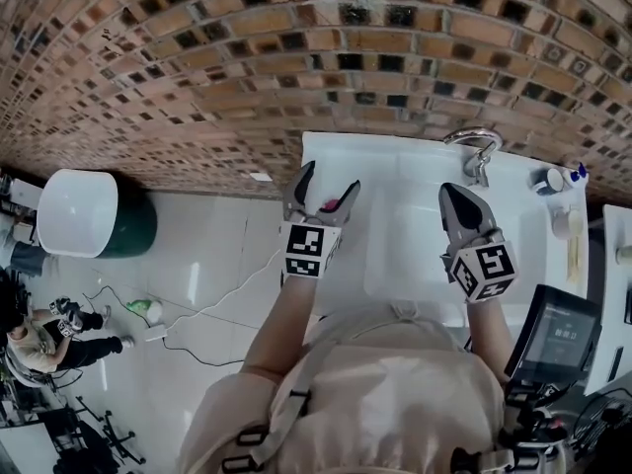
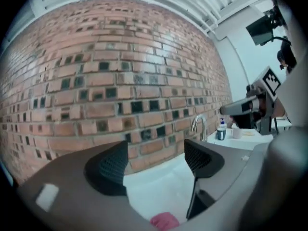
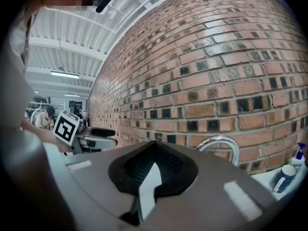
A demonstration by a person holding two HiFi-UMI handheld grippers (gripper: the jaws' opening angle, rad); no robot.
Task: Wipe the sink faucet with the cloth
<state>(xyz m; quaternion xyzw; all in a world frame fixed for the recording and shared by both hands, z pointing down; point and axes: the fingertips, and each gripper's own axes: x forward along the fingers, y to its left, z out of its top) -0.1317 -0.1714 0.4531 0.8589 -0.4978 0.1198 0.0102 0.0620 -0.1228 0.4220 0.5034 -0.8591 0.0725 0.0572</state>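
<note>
The chrome faucet point(image 1: 472, 148) rises at the back rim of the white sink point(image 1: 415, 166), against the brick wall. A pink cloth point(image 2: 164, 220) lies in the basin, just below my left gripper point(image 2: 156, 162). In the head view the cloth point(image 1: 332, 205) shows between that gripper's spread fingers. The left gripper point(image 1: 329, 181) hovers open over the sink's left part and holds nothing. My right gripper point(image 1: 452, 197) is shut and empty, in front of the faucet point(image 3: 222, 146), which curves just past its tip point(image 3: 154, 150).
A blue soap bottle point(image 1: 578, 174) and a cup point(image 1: 551, 181) stand on the counter right of the faucet. A round white-lidded green bin point(image 1: 94, 213) stands on the tiled floor at the left, with a cable point(image 1: 212, 309) and a crouching person point(image 1: 39, 334) nearby.
</note>
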